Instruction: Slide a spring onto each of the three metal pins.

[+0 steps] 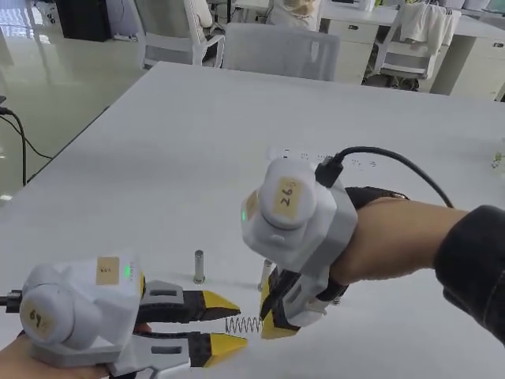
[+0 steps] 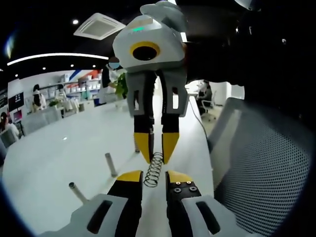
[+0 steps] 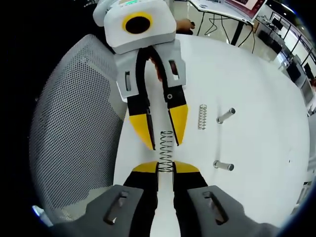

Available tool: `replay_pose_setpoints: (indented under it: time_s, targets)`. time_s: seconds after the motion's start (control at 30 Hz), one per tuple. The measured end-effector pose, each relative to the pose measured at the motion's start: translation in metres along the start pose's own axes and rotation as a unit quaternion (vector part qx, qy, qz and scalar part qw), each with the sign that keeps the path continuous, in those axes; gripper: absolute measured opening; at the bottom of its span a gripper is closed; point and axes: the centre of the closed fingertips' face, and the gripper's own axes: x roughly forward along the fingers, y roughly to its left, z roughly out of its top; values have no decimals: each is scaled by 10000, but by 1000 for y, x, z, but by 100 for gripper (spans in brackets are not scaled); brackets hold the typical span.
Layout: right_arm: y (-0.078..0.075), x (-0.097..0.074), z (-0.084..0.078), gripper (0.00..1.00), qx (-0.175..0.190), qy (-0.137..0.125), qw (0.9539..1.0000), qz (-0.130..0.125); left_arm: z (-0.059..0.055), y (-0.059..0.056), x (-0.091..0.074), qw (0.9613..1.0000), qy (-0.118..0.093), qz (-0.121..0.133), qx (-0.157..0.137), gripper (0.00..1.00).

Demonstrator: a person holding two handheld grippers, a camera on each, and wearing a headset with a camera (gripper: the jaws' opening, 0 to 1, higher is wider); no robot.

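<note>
One spring is the work in hand. It lies roughly level, close to the bench, and bridges the gap between the two tongs, which face each other tip to tip. Whether it rests on the bench or clears it cannot be told.

The right tongs are clenched on one end of the spring. In the right gripper view the coils enter the narrow slot between the jaws. The left tongs are released, with the jaws standing apart on either side of the spring's other end and a gap on each side.

This arrangement appears deliberate. A thin spring held by one end droops and sways, so the open tongs bracket the free end, ready to steady it or take it over.

Two pins stand upright on the bench. The near pin is just beyond the left tongs. The far pin is partly behind the right tongs. Neither carries a spring. A second spring lies flat on the bench near a pin, apart from both tongs.

Judged from this layout, the task is at an early stage. The next move calls for raising the spring upright with its open end centred over a pin top. The likely fault is the spring buckling or slipping from the grip.
</note>
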Motion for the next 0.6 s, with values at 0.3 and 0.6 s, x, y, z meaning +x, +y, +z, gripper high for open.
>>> replay_pose_setpoints:
  time_s: [0.3,0.6]
  targets:
    - [2,0,0,8,-12,15,10000,35,0,-1,0,9999,37,-21,105,4]
    - [1,-6,3,8,-28,-30,10000,-37,-1,-1,0,9997,94,-21,215,3]
